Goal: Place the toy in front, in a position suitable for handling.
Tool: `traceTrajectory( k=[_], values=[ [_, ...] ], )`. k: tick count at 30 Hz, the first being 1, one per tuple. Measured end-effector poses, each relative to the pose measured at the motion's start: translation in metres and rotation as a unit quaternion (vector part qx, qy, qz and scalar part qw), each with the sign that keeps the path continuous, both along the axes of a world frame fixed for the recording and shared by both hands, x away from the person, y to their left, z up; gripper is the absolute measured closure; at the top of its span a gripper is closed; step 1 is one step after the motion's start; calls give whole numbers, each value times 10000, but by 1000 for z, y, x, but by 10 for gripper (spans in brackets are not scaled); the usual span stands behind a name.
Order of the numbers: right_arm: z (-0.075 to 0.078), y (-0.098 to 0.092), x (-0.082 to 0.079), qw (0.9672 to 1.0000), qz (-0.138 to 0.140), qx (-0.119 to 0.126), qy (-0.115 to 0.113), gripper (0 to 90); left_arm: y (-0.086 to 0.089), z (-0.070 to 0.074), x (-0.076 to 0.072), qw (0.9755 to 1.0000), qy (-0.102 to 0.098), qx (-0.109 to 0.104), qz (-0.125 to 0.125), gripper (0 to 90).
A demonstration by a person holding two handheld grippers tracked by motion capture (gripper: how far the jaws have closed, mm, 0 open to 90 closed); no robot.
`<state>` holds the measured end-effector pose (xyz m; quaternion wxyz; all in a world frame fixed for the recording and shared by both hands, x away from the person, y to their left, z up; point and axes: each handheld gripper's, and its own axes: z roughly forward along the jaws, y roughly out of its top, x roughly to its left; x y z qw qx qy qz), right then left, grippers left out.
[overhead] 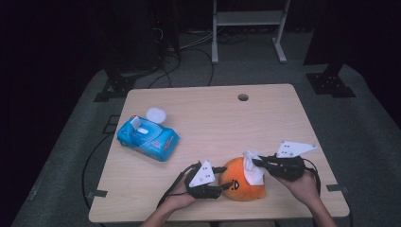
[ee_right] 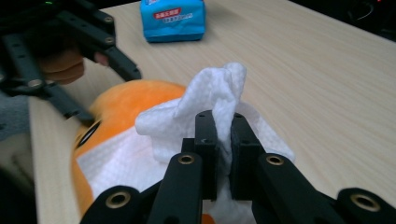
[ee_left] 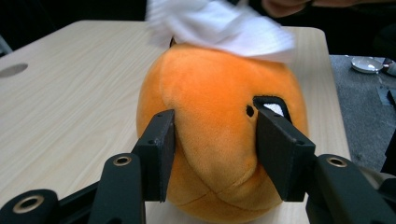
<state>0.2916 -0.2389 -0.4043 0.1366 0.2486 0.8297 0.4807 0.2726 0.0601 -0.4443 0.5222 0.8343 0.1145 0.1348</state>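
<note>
An orange plush toy (overhead: pixel 239 187) with a black eye patch sits near the table's front edge. My left gripper (overhead: pixel 226 177) grips it from the left. In the left gripper view both black pads press into the plush toy (ee_left: pixel 215 116) on either side, with my left gripper (ee_left: pixel 217 140) shut on it. My right gripper (overhead: pixel 257 162) comes in from the right, shut on a crumpled white wipe (overhead: pixel 253 171) that lies on the toy's top. In the right gripper view the wipe (ee_right: pixel 215 93) is pinched between my right gripper (ee_right: pixel 224 126) jaws and drapes over the toy (ee_right: pixel 126 100).
A blue pack of wet wipes (overhead: pixel 149 138) with its lid open lies at the left of the wooden table (overhead: pixel 265 118). A round white disc (overhead: pixel 156 114) lies just behind it. A cable hole (overhead: pixel 243 97) is near the far edge. Stands and cables are on the floor beyond.
</note>
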Motion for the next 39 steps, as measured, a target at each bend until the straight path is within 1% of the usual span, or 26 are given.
traceTrajectory(
  k=[2, 3, 4, 6, 7, 8, 9, 10, 11, 14, 15, 17, 19, 21, 23, 25, 26, 28, 30, 32, 34, 35, 36, 37, 38, 39],
  values=[
    [1, -4, -3, 9997, 143, 180, 126, 834, 2, -1, 2, 10000, 59, -37, 16, 472],
    [2, -3, -5, 9993, 242, 252, 130, 834, 3, -1, 2, 10000, 58, -43, 20, 467],
    [2, 0, -7, 9992, 319, 226, 100, 834, 2, -1, 2, 10000, 33, -54, 30, 457],
    [1, 9, -8, 9988, 427, 167, 142, 835, 2, 2, 2, 9999, 4, -151, 29, 407],
    [-1, 15, -8, 9987, 476, 117, 159, 835, 1, 3, 2, 9998, -35, -206, 34, 379],
    [-4, 20, -8, 9987, 487, 34, 124, 835, 1, 4, 1, 9996, -45, -276, 17, 365],
    [-5, 24, -7, 9988, 477, 31, 99, 834, 0, 4, 2, 9995, -14, -330, 2, 365],
    [-6, 28, -6, 9989, 450, 68, 88, 832, -1, 3, 2, 9994, -15, -333, 25, 374],
    [-6, 30, -5, 9993, 384, 15, 19, 832, -1, 2, 2, 9996, -6, -291, 47, 385],
    [-7, 29, -1, 9995, 316, 2, 20, 834, 0, -1, 5, 9995, 87, -262, 162, 429],
    [-8, 26, 0, 9996, 264, -26, 29, 835, 0, -2, 6, 9994, 110, -262, 201, 439],
    [-9, 17, 3, 9998, 134, 1, 116, 834, 1, -3, 8, 9992, 162, -264, 270, 443],
    [-10, 9, 5, 9999, 7, -44, 118, 834, 2, -4, 9, 9990, 209, -266, 304, 444],
    [-11, 0, 5, 9998, -122, -60, 172, 834, 4, -5, 10, 9988, 249, -268, 330, 443],
    [-11, -6, 2, 9997, -166, -51, 163, 834, 6, -6, 12, 9986, 278, -255, 366, 442],
    [-9, -5, -4, 9999, 10, -50, 93, 834, 8, -7, 14, 9983, 304, -258, 424, 440],
    [-7, -2, -6, 9998, 152, -67, 58, 834, 9, -7, 15, 9980, 348, -278, 459, 439],
    [-5, 3, -9, 9995, 250, -195, -33, 834, 10, -7, 17, 9976, 368, -304, 494, 429],
    [-8, 6, -7, 9994, 275, -226, 42, 834, 11, -5, 17, 9974, 405, -332, 500, 405],
    [-12, 8, -5, 9993, 255, -270, 84, 834, 12, 0, 16, 9969, 453, -429, 478, 346],
    [-14, 10, -4, 9993, 162, -343, 44, 833, 12, 4, 15, 9975, 396, -491, 322, 307],
    [-14, 11, -3, 9994, 106, -321, 32, 833, 11, 4, 14, 9977, 379, -491, 257, 294],
    [-14, 12, -2, 9996, 82, -278, 32, 833, 9, 3, 13, 9982, 361, -435, 193, 286],
    [-14, 14, 0, 9997, 65, -247, 33, 833, 6, 1, 11, 9989, 295, -324, 185, 283],
    [-15, 16, 1, 9997, 60, -245, 23, 834, 3, -2, 10, 9995, 174, -164, 209, 289],
    [-14, 17, 3, 9996, 73, -274, 38, 833, 1, -5, 10, 9997, 43, -30, 238, 324]
  ],
)
